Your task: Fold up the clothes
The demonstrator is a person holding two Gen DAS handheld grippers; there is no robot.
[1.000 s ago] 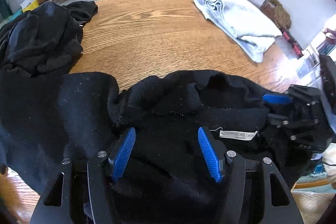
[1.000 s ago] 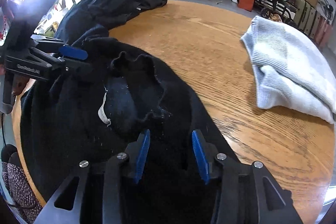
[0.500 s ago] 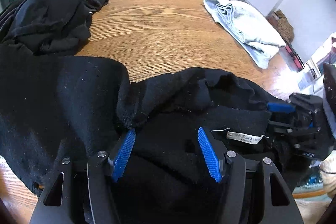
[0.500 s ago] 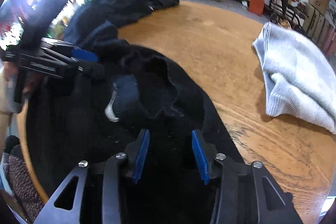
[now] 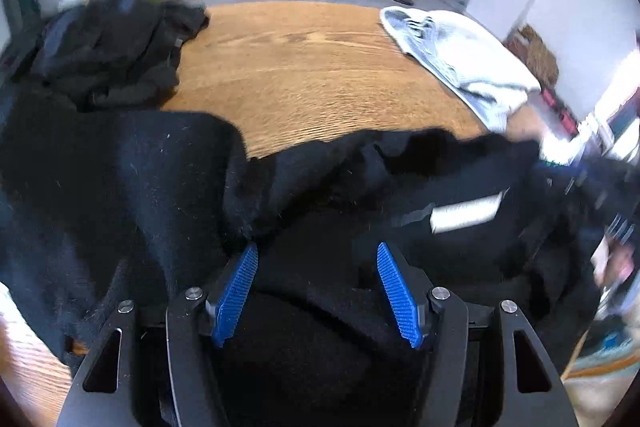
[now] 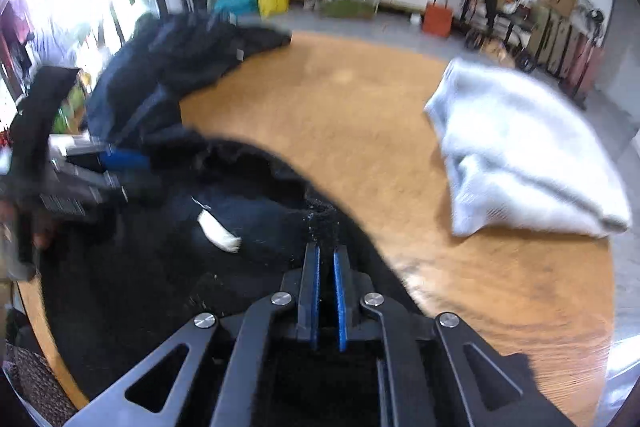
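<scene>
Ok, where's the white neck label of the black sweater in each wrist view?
Left wrist: white neck label right of centre, above the right blue pad.
Right wrist: label left of centre, beside the pinched collar.
Shared landmark: folded pale sweater on the wooden table's far right.

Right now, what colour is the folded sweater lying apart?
Pale blue-grey sweater; clearest in the right wrist view.

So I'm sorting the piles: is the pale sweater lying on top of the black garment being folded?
No, the pale sweater lies apart on bare wood of the table, clear of the black garment.
</scene>
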